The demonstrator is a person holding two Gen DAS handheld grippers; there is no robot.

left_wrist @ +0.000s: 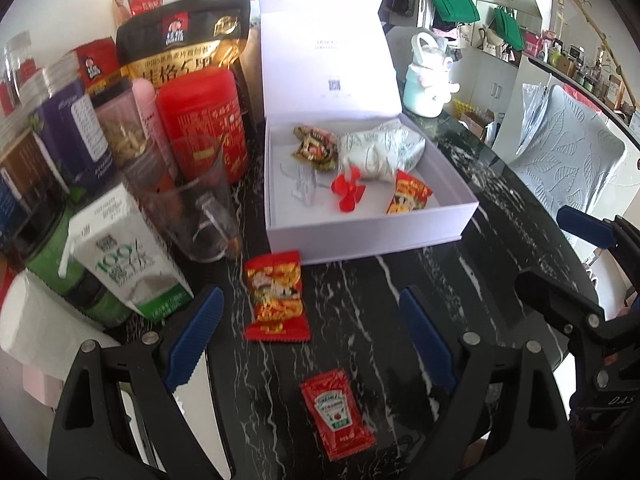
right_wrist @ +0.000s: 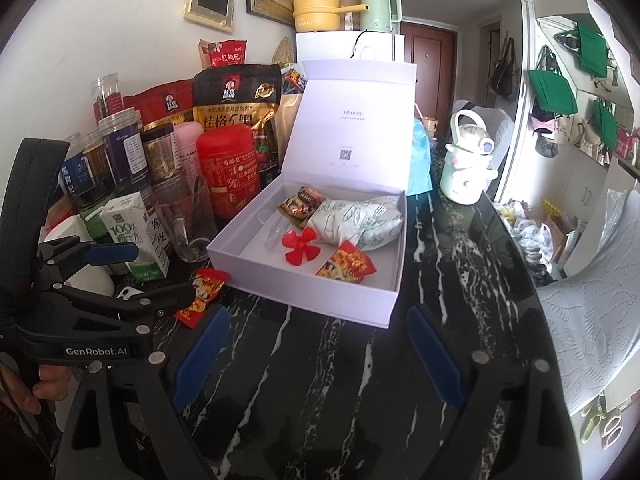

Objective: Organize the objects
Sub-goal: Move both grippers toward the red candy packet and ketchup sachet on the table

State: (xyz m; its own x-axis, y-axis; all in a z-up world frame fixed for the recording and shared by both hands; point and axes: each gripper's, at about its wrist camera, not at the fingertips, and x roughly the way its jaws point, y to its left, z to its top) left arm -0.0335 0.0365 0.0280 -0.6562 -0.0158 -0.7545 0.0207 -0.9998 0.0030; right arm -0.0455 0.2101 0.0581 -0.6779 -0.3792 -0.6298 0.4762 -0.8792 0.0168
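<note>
An open white box (left_wrist: 360, 236) (right_wrist: 320, 300) stands on the black marble table. It holds a red snack packet (left_wrist: 408, 194) (right_wrist: 348, 266), a red propeller (left_wrist: 348, 192) (right_wrist: 300, 246), a white wrapped bundle (left_wrist: 380, 152) (right_wrist: 360, 220) and a brown packet (left_wrist: 314, 148) (right_wrist: 300, 204). Outside it lie a second red snack packet (left_wrist: 276, 296) (right_wrist: 204, 292) and a ketchup sachet (left_wrist: 336, 416). My left gripper (left_wrist: 312, 340) is open and empty, its fingers either side of these two. My right gripper (right_wrist: 320, 356) is open and empty in front of the box.
Jars, a red tin (left_wrist: 204, 120), an oat bag (left_wrist: 188, 40), a milk carton (left_wrist: 124, 256) and a glass mug (left_wrist: 196, 208) crowd the table's left. A pale bottle (right_wrist: 468, 164) stands behind the box to the right. A chair (left_wrist: 560, 168) is at the right edge.
</note>
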